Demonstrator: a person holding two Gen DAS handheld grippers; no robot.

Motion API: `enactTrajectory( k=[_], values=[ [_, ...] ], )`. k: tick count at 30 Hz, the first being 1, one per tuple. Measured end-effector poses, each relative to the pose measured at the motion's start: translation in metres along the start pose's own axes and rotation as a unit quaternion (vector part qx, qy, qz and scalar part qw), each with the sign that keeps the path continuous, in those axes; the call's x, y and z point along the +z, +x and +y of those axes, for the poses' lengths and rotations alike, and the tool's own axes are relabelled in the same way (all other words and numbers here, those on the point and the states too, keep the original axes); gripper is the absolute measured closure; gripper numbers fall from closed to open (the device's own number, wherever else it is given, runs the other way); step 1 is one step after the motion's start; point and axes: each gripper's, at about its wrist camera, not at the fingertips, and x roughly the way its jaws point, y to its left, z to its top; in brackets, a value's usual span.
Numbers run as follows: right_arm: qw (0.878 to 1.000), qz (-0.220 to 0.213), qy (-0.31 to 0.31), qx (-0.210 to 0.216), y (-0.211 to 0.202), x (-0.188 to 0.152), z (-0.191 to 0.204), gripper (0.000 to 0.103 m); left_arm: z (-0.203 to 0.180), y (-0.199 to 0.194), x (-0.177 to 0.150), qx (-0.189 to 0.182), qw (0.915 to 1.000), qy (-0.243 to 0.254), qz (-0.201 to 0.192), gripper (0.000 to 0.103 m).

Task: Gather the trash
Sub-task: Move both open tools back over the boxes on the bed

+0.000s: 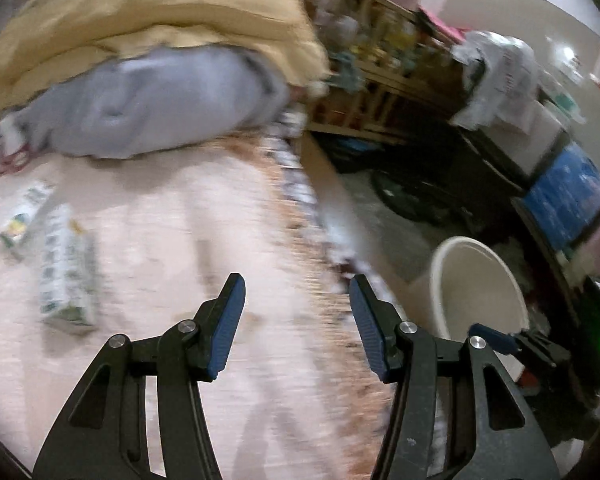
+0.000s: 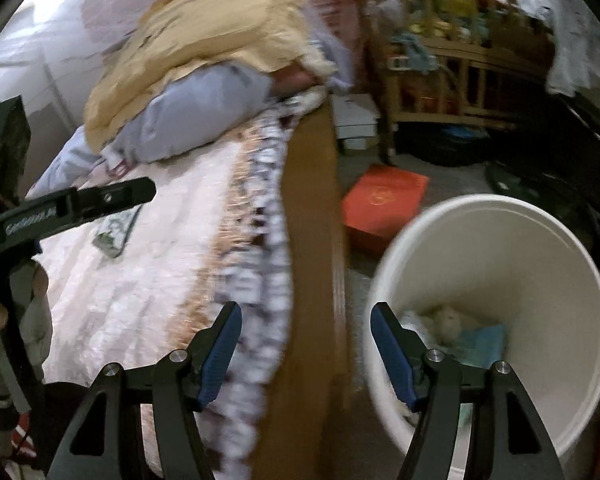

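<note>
Two green-and-white cartons lie on the pink bedspread (image 1: 160, 220) in the left wrist view, a larger one (image 1: 68, 272) and a smaller one (image 1: 22, 216) behind it. My left gripper (image 1: 296, 320) hovers over the bedspread to the right of them, open, with nothing between its fingers. A white bucket (image 2: 540, 280) stands on the floor beside the bed, with crumpled paper (image 2: 448, 318) and a light blue scrap (image 2: 484, 340) inside. My right gripper (image 2: 306, 344) is open and empty over the bed's edge, its right finger in front of the bucket's rim. Both views are blurred.
A yellow blanket (image 2: 204, 40) and a grey pillow (image 2: 204, 108) are piled at the bed's far end. The brown wooden side rail (image 2: 312, 208) runs between bed and floor. A red box (image 2: 384, 208) lies on the floor behind the bucket. Cluttered wooden shelves (image 2: 460, 60) stand beyond.
</note>
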Motion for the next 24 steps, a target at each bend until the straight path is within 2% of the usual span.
enactTrajectory(
  k=[14, 19, 24],
  values=[
    [0.994, 0.033, -0.093, 0.055, 0.057, 0.025, 0.108, 0.038, 0.124, -0.031, -0.020, 0.083, 0.9944, -0.064, -0.009, 0.050],
    [0.987, 0.047, -0.133, 0.080, 0.081, 0.040, 0.152, 0.037, 0.170, -0.045, -0.030, 0.117, 0.9902, -0.076, -0.008, 0.050],
    [0.976, 0.056, -0.179, 0.110, 0.109, 0.059, 0.204, 0.037, 0.226, -0.058, -0.043, 0.146, 0.9828, -0.113, -0.003, 0.050]
  ],
)
